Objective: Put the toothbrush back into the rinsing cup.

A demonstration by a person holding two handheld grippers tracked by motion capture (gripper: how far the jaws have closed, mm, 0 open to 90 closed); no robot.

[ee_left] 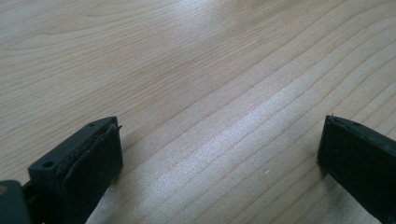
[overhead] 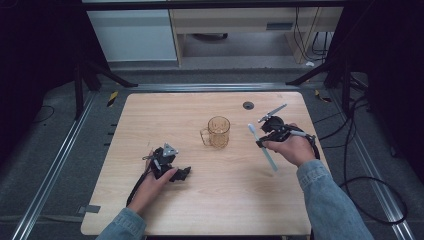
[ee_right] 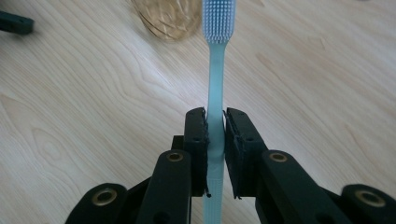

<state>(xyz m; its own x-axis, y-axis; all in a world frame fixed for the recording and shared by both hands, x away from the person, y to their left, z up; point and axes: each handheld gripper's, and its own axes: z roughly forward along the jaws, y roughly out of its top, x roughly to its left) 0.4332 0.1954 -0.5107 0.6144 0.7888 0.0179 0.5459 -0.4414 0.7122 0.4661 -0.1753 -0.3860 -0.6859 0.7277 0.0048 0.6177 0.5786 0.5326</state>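
Note:
A pale blue toothbrush (ee_right: 216, 70) stands clamped between the black jaws of my right gripper (ee_right: 215, 116), bristle head pointing away toward an amber glass mug (ee_right: 167, 17). From above, the right gripper (overhead: 266, 137) holds the toothbrush (overhead: 262, 146) just right of the mug (overhead: 218, 132), which stands upright mid-table with its handle to the left. My left gripper (overhead: 182, 173) rests low over the wood at the front left, open. In the left gripper view its jaws stand far apart, and between the fingertips (ee_left: 95, 154) there is bare table.
The light wooden table (overhead: 210, 200) has a dark round grommet (overhead: 248, 105) near its back edge. Cables trail on the floor at the right. A white cabinet (overhead: 132, 35) and a desk stand beyond the table.

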